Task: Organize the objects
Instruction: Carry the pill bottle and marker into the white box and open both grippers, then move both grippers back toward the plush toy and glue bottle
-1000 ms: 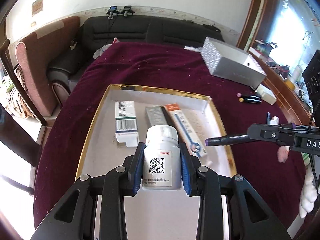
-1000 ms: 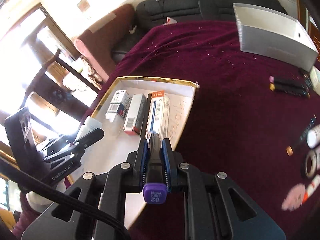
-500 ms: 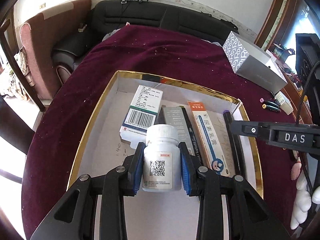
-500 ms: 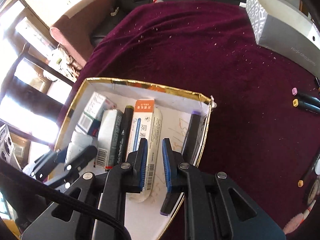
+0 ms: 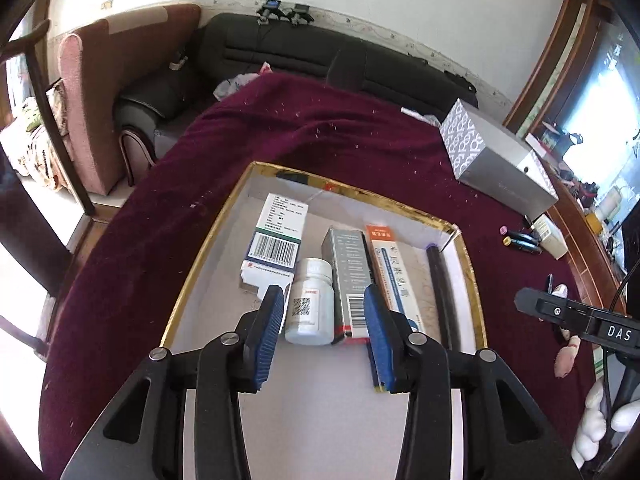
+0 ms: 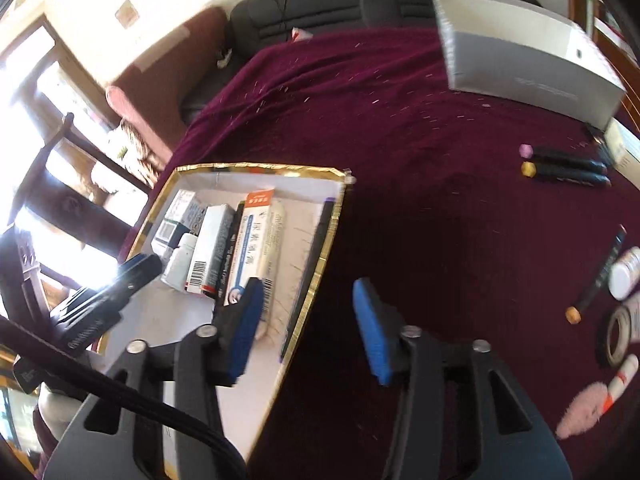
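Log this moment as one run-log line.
left gripper: just opened, white bottle released in gold-rimmed tray | right gripper: just opened, empty | purple-capped marker: in tray

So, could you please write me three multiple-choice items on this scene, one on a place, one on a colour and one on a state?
1. Where is the white pill bottle?
A. on the cloth beside the silver box
B. in the gold-rimmed tray, between two cartons
C. on the sofa

2. What colour is the tablecloth?
A. dark red
B. green
C. white

3. How does the left gripper stand to the bottle?
A. jaws clamped on it
B. jaws apart, clear of it
C. lifting it by the cap

Answers:
1 B: it lies inside the gold-rimmed tray between the barcode carton and the grey carton.
2 A: the cloth all round the tray is dark red.
3 B: the jaws have just been opening, and gaps show on both sides of the bottle.
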Demonstrator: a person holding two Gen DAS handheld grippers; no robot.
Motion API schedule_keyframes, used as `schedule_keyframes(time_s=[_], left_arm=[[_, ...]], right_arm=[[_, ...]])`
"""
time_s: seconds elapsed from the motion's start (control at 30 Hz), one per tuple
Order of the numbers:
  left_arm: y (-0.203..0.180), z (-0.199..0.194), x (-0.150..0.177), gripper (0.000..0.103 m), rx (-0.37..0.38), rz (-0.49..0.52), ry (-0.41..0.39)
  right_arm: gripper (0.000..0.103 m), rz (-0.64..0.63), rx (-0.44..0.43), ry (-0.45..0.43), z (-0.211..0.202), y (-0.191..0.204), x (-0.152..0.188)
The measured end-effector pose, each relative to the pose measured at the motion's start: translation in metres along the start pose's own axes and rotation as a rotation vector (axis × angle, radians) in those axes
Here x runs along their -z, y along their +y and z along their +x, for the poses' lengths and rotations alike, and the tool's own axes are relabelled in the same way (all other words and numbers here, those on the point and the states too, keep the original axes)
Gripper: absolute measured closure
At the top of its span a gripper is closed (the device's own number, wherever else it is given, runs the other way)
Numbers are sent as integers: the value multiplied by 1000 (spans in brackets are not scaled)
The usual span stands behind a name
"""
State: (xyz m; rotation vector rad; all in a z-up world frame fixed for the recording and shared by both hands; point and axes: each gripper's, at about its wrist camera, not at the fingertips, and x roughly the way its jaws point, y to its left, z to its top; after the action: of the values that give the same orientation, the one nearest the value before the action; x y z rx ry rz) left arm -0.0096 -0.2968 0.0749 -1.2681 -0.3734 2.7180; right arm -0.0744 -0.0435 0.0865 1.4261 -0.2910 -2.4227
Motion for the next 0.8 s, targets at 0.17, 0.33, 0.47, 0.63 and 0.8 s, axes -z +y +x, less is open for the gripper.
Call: schedule_keyframes(time_s=[0.17, 0.33, 0.47, 0.63, 0.8], left_arm=[[-16, -51, 10, 58, 47, -33, -106], [-52, -81, 19, 55, 130, -40, -176], [-88, -93, 24, 55, 183, -42, -199], [-145, -87, 38, 55, 241, 18, -166], [-197, -56, 64, 55, 280, 73, -57]], right_arm=[[50, 88, -22, -68, -36, -34, 17], [46, 172, -10, -145, -69, -75, 41], [38, 238, 22, -219, -94, -121, 72], [38, 368, 40, -268, -114, -187, 101], [39, 460, 78, -284, -129, -234, 124]])
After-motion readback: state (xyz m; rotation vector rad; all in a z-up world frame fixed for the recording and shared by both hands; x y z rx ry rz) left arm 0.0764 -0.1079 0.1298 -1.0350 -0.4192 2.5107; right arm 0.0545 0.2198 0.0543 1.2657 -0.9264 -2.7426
